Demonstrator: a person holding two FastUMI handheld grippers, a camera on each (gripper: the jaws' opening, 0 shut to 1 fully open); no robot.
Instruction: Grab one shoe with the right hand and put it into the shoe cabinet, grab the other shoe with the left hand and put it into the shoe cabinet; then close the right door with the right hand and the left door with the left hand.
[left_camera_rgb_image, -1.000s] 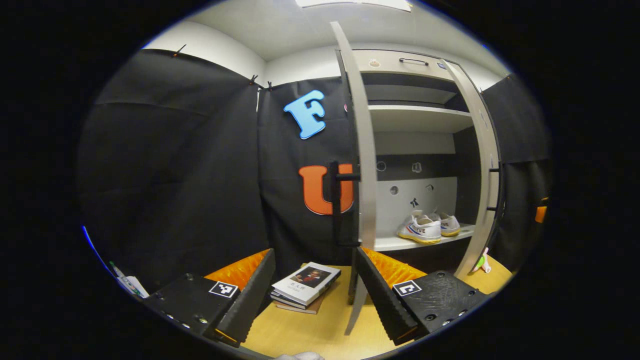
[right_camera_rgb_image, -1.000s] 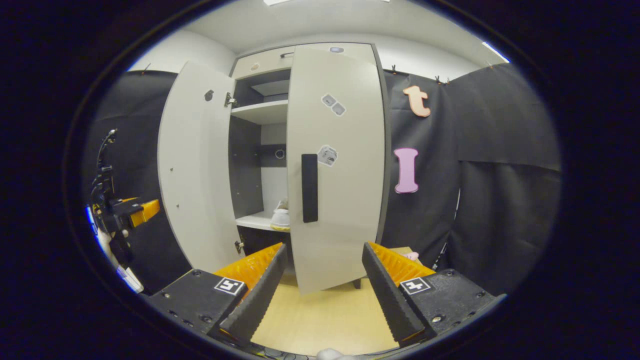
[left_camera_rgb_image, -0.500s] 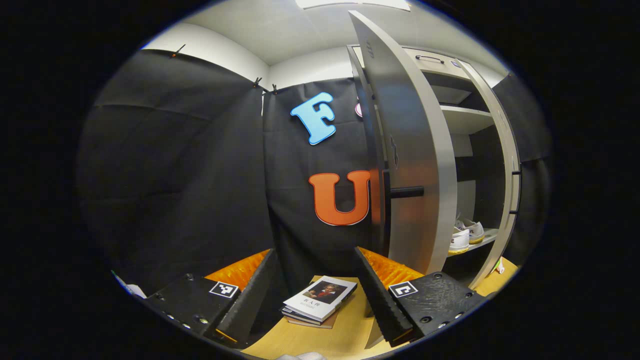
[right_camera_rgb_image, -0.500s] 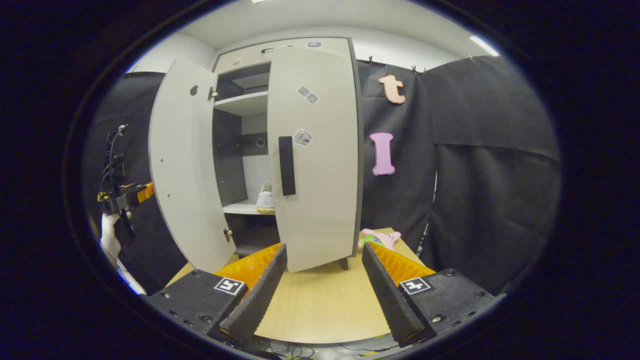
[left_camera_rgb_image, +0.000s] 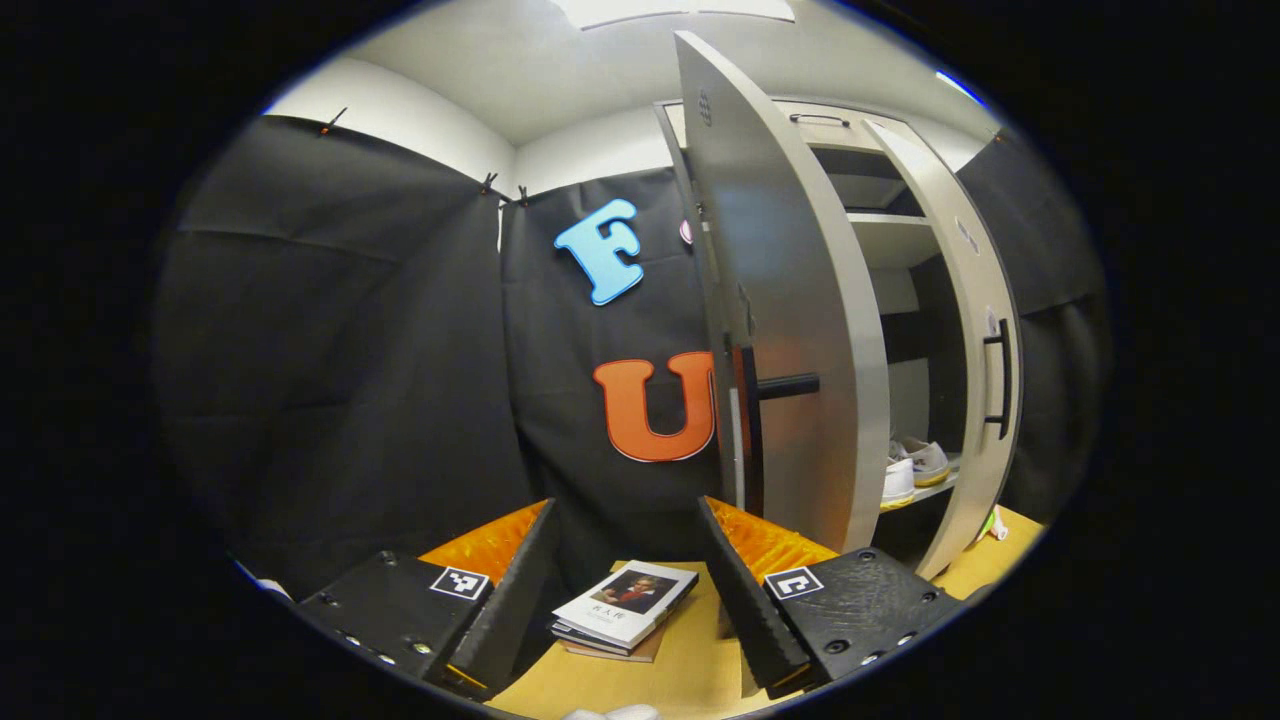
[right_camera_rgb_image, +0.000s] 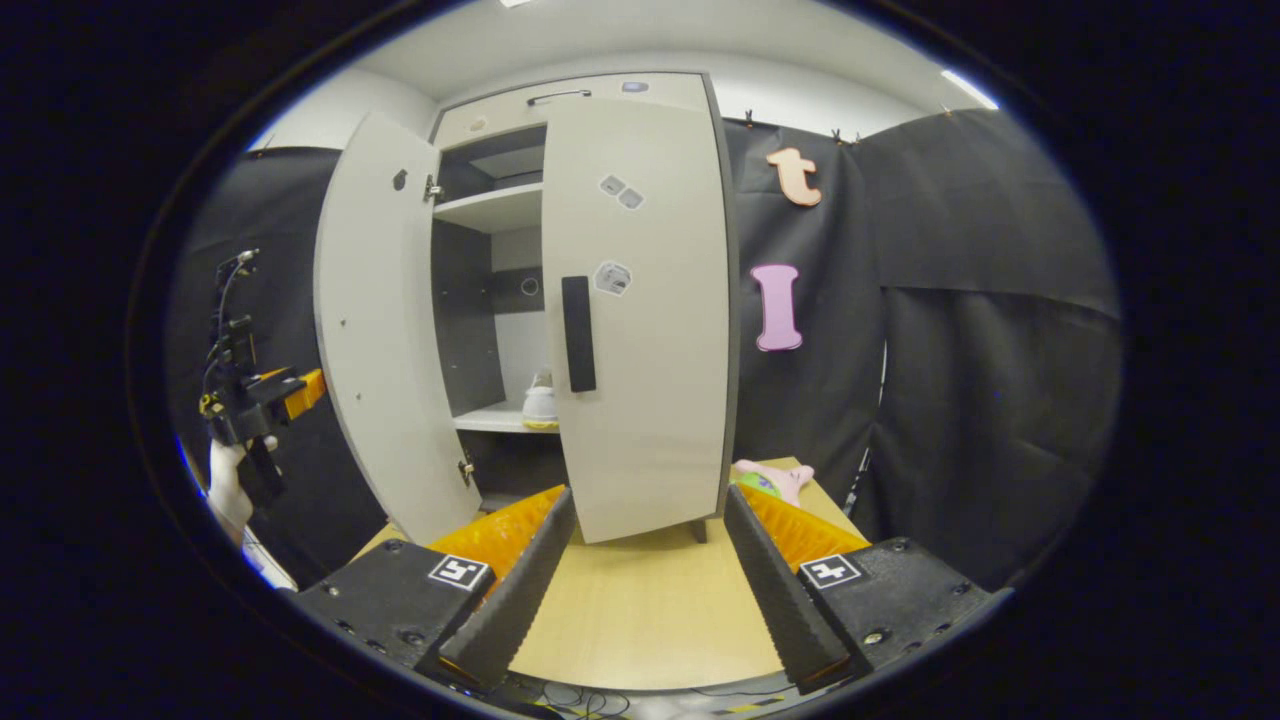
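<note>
— While we looked along the left gripper (left_camera_rgb_image: 620, 600), how did its jaws stand?

— Wide apart, with nothing between them. Just beyond the fingertips we saw a small stack of books (left_camera_rgb_image: 622, 610) lying on the wooden table (left_camera_rgb_image: 690, 670). Past that stood the left door (left_camera_rgb_image: 800, 330) of the shoe cabinet (left_camera_rgb_image: 890, 260), swung partly open, its outer face and black handle (left_camera_rgb_image: 785, 385) turned toward us.

— And the shoes?

— We found the white shoes (left_camera_rgb_image: 912, 468) side by side on the lower shelf (left_camera_rgb_image: 935, 488) inside the cabinet, showing in the gap between the two doors. The right door (left_camera_rgb_image: 975, 340) stood farther off, seen almost edge on.

— What did we see along the right gripper (right_camera_rgb_image: 640, 580)?

— Its jaws were also spread wide and empty, over bare table (right_camera_rgb_image: 650, 610). Ahead, the right door (right_camera_rgb_image: 640, 300) was nearly shut, its dark handle (right_camera_rgb_image: 578, 333) facing us. Beside its foot lay a pink soft toy (right_camera_rgb_image: 775, 478). The left door (right_camera_rgb_image: 375, 320) hung open, and through the gap we made out one shoe (right_camera_rgb_image: 541, 400) on the shelf (right_camera_rgb_image: 495, 418). Off at the left edge, behind the open door, a hand (right_camera_rgb_image: 230, 490) held the left gripper (right_camera_rgb_image: 260, 400); we could not tell its jaws from there.
</note>
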